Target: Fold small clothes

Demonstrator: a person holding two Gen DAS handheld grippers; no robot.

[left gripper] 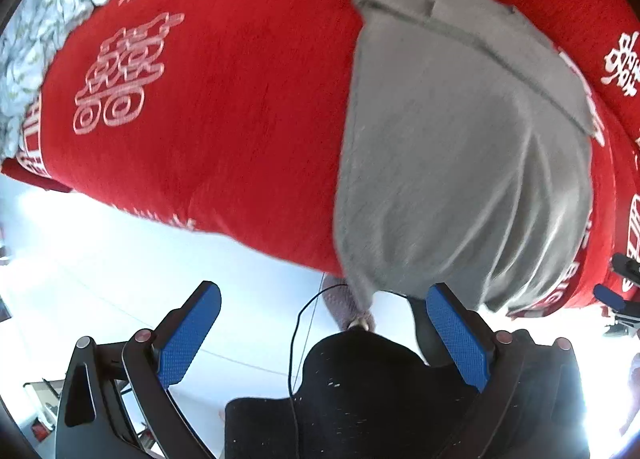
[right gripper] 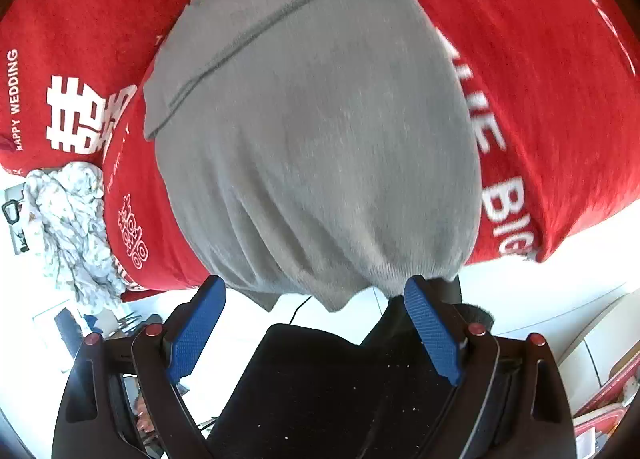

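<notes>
That grey garment (right gripper: 312, 131) is soft, light knit, so it'll drape and bunch rather than hold a crease; best bet looks like pinching the two near corners of the hem that droop over the edge. It lies just ahead of both sets of jaws, spread on a red printed cover (left gripper: 208, 107), hem sagging toward them. Left gripper (left gripper: 324, 335) and right gripper (right gripper: 316, 327) both have jaws spread, holding nothing. A crumpled pale floral cloth (right gripper: 68, 227) sits off left of the right jaws; bright pale floor below.
</notes>
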